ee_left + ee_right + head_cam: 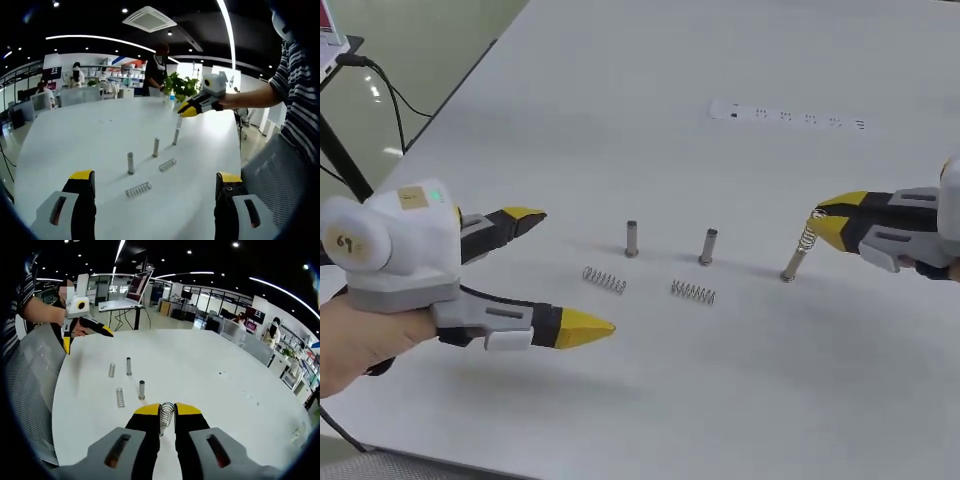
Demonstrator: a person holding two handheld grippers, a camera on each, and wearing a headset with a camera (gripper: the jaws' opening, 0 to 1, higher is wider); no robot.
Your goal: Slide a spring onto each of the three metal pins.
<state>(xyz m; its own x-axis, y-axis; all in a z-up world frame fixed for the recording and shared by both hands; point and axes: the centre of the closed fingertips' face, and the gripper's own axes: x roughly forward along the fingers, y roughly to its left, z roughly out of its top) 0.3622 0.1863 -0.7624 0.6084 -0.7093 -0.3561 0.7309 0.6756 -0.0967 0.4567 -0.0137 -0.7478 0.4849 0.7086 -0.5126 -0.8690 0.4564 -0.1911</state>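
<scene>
1. Gripping a spring [807, 236], the right gripper [818, 222] has its yellow-tipped jaws pinched on the coils. It holds them at the top end of the right-hand pin [791, 268].
2. That pin leans, its foot on the table [620, 100] and its head tipped toward the gripper. It sits toward the table's right edge.
3. In the right gripper view, the spring [167, 412] sits upright between the two closed jaws of the right gripper [167, 410].
4. Moving left along the row, the middle pin [708, 246] and the left-hand pin [631, 239] stand upright and bare, mid-table.
5. Two loose springs lie flat on the side of those pins toward the near edge. One [693, 291] is just below the middle pin and the other [604, 279] just below the left-hand pin, neither touching a pin.
6. Over by the left edge, the left gripper [576, 270] hovers with its jaws spread wide, clasping nothing. It is held by the person's hand [360, 340].
7. From the left gripper view, both pins and both springs lie beyond its parted jaws, well apart from them.
8. Toward the far edge, a white power strip [786, 116] lies flat.
</scene>
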